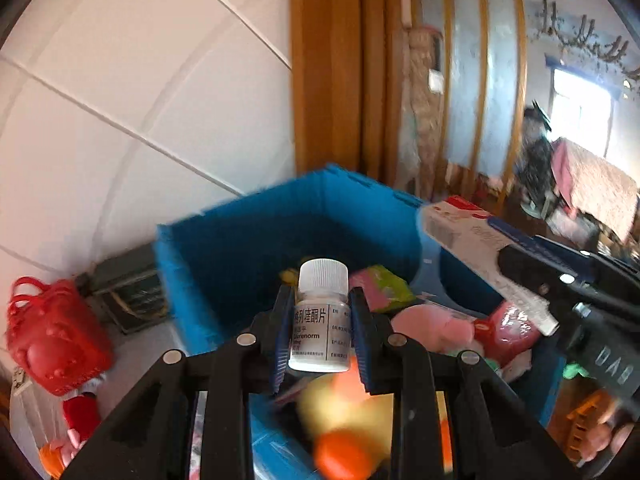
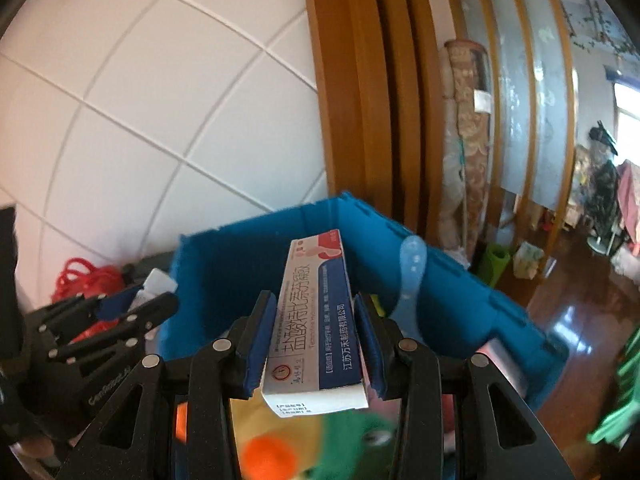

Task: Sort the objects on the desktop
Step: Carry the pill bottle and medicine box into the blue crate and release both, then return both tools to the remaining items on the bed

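My left gripper (image 1: 320,312) is shut on a white pill bottle (image 1: 320,320) with a ribbed cap, held upright above the blue bin (image 1: 224,256). My right gripper (image 2: 316,340) is shut on a long white, red and blue medicine box (image 2: 316,320), held over the same blue bin (image 2: 224,272). In the left wrist view the medicine box (image 1: 480,248) and the right gripper's black body show at the right. In the right wrist view the left gripper (image 2: 120,304) shows at the left. The bin holds several toys, among them a yellow duck (image 1: 352,412) and a pink plush (image 1: 432,328).
A red plastic basket (image 1: 52,336) stands left of the bin by the white tiled wall. A light blue spoon (image 2: 412,280) leans on the bin's right wall. A wooden door frame rises behind. A green toy (image 2: 352,440) lies below the box. Wooden floor lies to the right.
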Demonstrator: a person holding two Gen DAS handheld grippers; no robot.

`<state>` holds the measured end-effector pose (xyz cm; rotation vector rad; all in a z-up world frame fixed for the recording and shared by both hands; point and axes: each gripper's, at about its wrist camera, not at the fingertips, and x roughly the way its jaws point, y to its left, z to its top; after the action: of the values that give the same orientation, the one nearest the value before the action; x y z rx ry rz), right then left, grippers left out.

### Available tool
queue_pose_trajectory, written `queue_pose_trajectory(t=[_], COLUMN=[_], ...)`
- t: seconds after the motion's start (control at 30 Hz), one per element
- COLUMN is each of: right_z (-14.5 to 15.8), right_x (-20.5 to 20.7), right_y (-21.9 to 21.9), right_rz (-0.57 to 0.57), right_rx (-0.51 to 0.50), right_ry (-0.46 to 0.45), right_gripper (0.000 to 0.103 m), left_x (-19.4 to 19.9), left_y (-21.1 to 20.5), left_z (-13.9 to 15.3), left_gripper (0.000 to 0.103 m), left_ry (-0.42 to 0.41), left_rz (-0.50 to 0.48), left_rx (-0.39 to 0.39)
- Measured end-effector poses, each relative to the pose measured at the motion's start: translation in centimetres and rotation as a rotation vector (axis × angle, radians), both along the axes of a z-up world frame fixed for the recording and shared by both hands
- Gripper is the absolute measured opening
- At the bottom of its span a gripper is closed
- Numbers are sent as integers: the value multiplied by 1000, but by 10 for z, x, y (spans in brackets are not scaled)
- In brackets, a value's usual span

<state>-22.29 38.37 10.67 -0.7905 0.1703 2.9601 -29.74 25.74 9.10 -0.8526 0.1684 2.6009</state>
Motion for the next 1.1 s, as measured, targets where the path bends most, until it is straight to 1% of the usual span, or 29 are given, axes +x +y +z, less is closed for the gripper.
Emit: queue_pose_trajectory(t=[0.1,0.17,0.3,0.47,0.57,0.6,0.63,0.67,0.7,0.73,0.77,0.8,0.83,0.9,0.93,1.0,1.1], right_z=[-8,-15,-27,-44,-53,-55,-56,-58,-59,-59,-60,-59,-60,-58,-57,-54,-48], right_x=[-21,-33,-53,-75,-85,-87,-90,-93,-94,-95,-96,-96,-97,-95,-94,-91,-84], right_y=[23,34,49,54,54,55,56,57,57,58,59,60,62,64,65,65,64], right_rz=[5,3,11,26,27,27,24,22,20,12,1,-4,-8,-19,-22,-27,-35], right_rx=[1,-5,-18,-31,-24,-23,-22,-19,-15,-10,-5,-3,-2,4,6,17,25], right_ry=[-44,-70,-112,-174,-198,-202,-205,-210,-210,-210,-209,-209,-209,-207,-204,-198,-187], right_gripper=[40,40,40,40,40,40,40,41,41,41,46,54,59,82,86,101,103], left_x=[-25,-35,-54,-63,-71,-72,-74,-73,-73,-73,-74,-74,-75,-76,-75,-72,-67], left_y=[26,41,57,70,75,75,76,76,75,74,73,70,68,61,58,52,44], left_z=[-6,-11,-23,-38,-43,-44,-45,-46,-46,-46,-46,-45,-44,-43,-42,-39,-35], left_gripper=[27,27,27,27,28,30,40,46,55,58,59,59,60,63,67,70,73], left_ry=[-61,-88,-141,-169,-182,-188,-190,-187,-181,-171,-162,-160,-162,-164,-163,-156,-147], left_rz=[-7,-1,10,12,14,19,22,27,30,37,43,49,54,68,74,81,83], left_rx=[-24,-45,-75,-114,-115,-116,-118,-119,-122,-128,-132,-131,-125,-110,-105,-100,-90])
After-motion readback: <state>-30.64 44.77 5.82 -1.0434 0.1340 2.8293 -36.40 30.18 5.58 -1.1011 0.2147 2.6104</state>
